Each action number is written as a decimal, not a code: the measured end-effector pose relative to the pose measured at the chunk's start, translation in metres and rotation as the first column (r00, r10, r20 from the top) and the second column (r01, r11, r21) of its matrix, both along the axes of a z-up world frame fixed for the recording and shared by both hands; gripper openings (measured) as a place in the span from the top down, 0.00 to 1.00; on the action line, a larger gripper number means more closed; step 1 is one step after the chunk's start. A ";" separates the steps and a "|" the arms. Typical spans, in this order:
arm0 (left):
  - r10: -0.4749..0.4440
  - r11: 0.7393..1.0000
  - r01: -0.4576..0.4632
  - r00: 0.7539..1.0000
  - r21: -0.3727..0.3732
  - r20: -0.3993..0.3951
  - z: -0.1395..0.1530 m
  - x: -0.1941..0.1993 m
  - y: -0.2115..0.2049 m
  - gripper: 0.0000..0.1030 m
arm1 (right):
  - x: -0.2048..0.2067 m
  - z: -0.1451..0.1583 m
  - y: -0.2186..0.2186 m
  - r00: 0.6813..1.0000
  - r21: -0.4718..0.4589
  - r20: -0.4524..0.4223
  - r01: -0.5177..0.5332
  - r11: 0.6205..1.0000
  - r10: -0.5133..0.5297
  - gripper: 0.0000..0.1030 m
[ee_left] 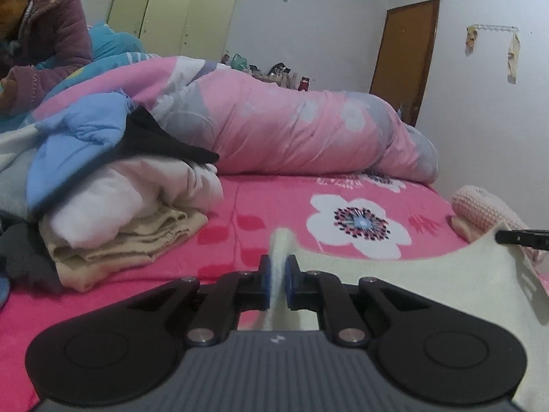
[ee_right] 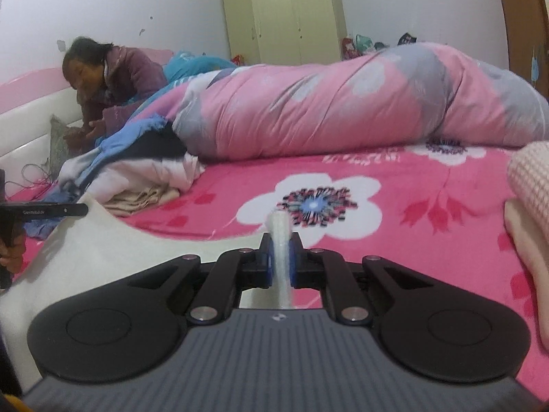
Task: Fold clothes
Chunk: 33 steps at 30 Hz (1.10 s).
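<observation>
While pinched, cream garment stretched sideways between grippers

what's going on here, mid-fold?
A person is folding on the pink floral bed sheet. The left hand-held gripper and right hand-held gripper are each shut on an edge of one cream fleece garment, which spans between them. A stack of folded clothes lies at the left.

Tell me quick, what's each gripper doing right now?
Left gripper: closed on the cream garment.
Right gripper: closed on the same cream garment.
</observation>
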<state>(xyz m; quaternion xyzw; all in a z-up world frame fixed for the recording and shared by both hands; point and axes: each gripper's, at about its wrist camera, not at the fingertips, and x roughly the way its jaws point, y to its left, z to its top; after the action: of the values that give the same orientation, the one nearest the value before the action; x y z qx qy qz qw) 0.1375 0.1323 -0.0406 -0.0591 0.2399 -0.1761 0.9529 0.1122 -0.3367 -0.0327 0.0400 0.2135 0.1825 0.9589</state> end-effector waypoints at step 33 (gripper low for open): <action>0.007 1.000 -0.007 0.998 0.002 -0.055 0.015 -0.053 -0.005 0.45 | -0.052 0.000 -0.024 0.974 -0.088 0.047 0.226 0.970 -0.223 0.76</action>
<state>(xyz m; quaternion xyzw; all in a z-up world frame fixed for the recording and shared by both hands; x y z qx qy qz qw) 0.0846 0.1268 -0.0253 -0.0637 0.2659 -0.1708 0.9466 0.0598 -0.3606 -0.0325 0.0157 0.1980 0.0634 0.9780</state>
